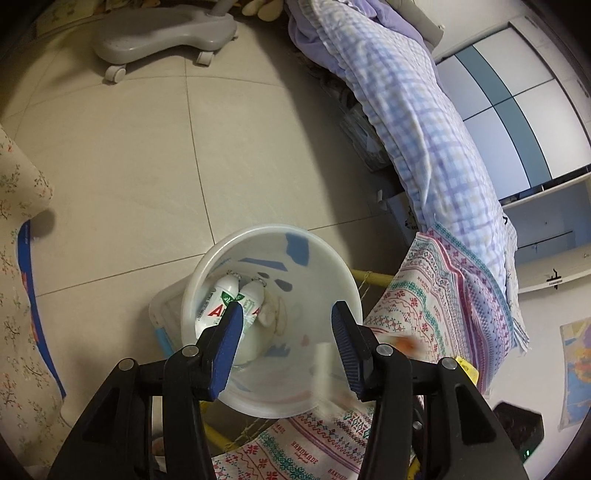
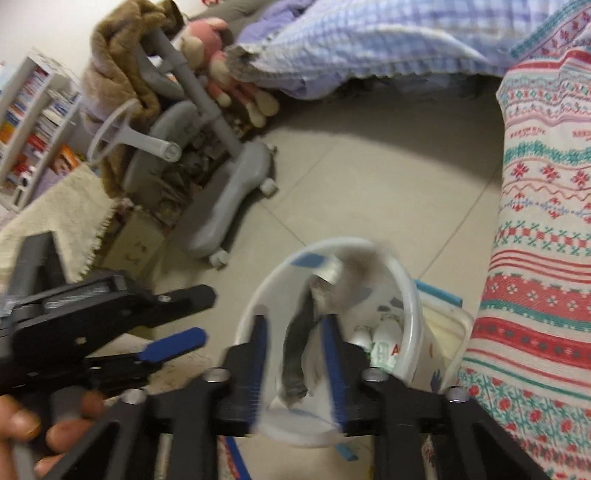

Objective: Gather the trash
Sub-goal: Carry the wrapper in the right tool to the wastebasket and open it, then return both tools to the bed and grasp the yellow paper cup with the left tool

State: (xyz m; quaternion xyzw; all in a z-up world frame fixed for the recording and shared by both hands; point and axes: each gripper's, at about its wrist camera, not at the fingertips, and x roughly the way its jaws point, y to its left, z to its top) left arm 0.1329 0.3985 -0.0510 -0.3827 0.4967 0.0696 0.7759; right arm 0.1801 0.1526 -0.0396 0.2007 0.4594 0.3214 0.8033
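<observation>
**Trash over the bin: where a drop could miss**

The biggest risk, as I judge it, is the white plastic bin (image 2: 406, 306) tipping: it stands on the tiled floor (image 1: 122, 177) hard against a table draped in a patterned cloth (image 2: 535, 258), and a knock from either claw could roll it. Next, the grey scrap of trash (image 2: 295, 362) appears to hang between the fingers of the right claw (image 2: 297, 365), which stand narrow; motion blur stops me telling whether it is gripped or already falling. Released off-centre, it could catch the rim at 12 o'clock and land on the floor. The left claw (image 1: 286, 332) is wide and empty above the bin's mouth, crowding that drop. Two small white bottles (image 1: 236, 299) already lie at the bottom.

Around: a bed with a checked quilt (image 1: 424, 122) at 1 o'clock, a grey wheeled chair base (image 1: 162, 33) at 11 o'clock.
</observation>
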